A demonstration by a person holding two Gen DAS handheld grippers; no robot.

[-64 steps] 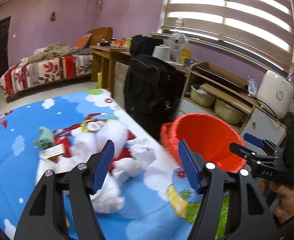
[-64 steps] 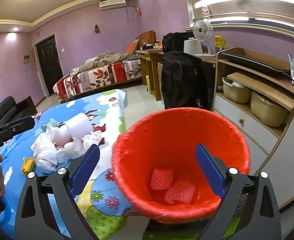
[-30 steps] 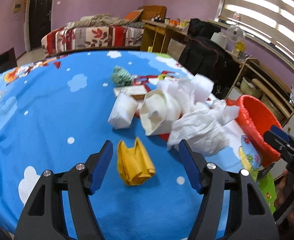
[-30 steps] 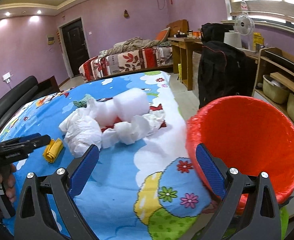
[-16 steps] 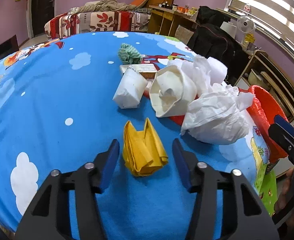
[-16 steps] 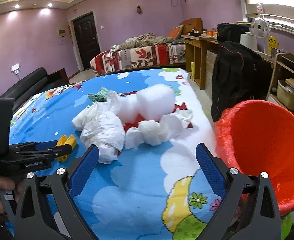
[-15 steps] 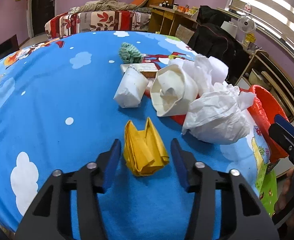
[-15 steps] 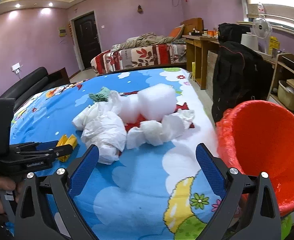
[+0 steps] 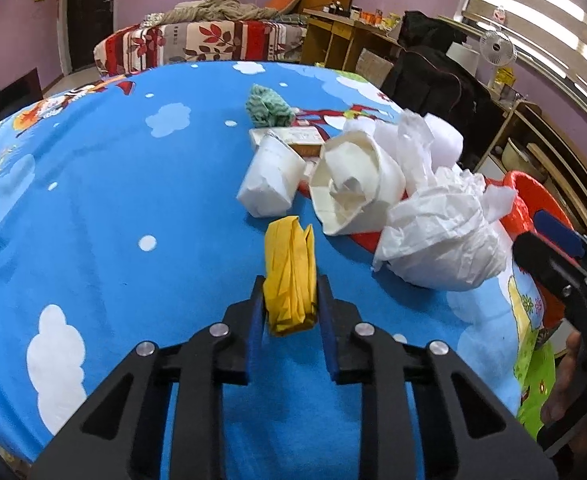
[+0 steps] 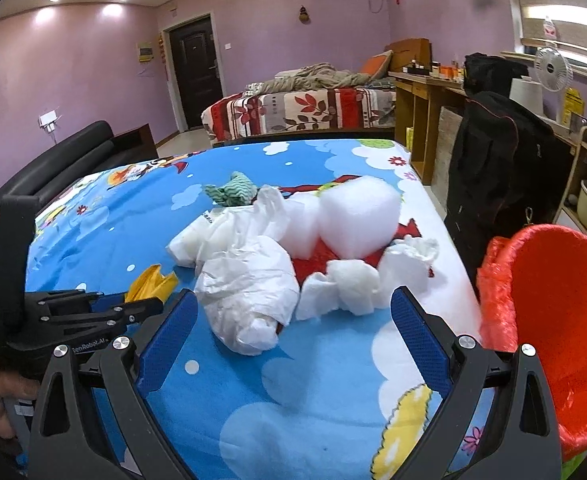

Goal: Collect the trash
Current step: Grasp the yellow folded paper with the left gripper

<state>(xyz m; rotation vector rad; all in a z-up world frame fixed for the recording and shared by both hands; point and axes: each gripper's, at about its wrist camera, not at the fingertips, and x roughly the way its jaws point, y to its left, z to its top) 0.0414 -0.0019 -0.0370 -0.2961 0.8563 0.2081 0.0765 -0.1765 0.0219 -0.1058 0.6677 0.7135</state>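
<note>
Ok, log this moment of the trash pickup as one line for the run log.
left gripper: shut on yellow wrapper | right gripper: open, empty, facing white plastic bag | red bin: at table edge

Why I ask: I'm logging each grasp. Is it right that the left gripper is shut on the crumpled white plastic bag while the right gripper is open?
Not quite. The left gripper is shut on the folded yellow wrapper, not the white plastic bag, as the left wrist view shows. The right gripper is open.

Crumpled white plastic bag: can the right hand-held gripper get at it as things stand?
Probably yes. The right hand-held gripper is open, the crumpled white plastic bag lies just ahead between its fingers, and nothing covers it.
</note>
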